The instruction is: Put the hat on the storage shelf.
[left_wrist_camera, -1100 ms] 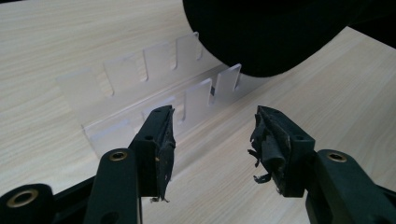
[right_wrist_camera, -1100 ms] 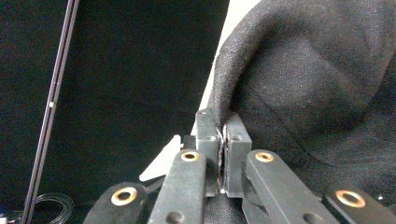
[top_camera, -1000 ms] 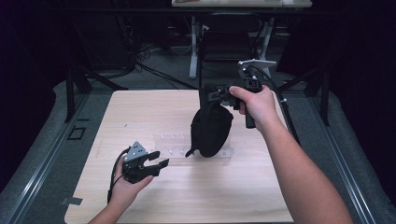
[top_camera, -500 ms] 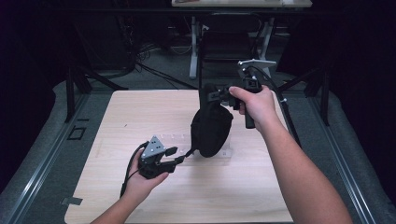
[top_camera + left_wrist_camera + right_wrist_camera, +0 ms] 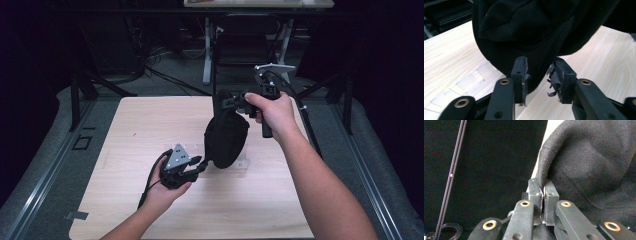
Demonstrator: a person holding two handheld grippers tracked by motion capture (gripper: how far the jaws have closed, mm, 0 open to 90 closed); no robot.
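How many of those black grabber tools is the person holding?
2. The left gripper is low over the table, its jaws around the black cloth's bottom edge. The right gripper is higher up, pinching the cloth's top.

My right claw (image 5: 542, 202) is pinched tight on the edge of the black cloth (image 5: 594, 170), which fills my right side.

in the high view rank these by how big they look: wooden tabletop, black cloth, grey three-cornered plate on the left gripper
1. wooden tabletop, by far the largest.
2. black cloth, hanging above the tabletop and nearer the camera, so it may look somewhat bigger than it is.
3. grey three-cornered plate on the left gripper, the smallest.
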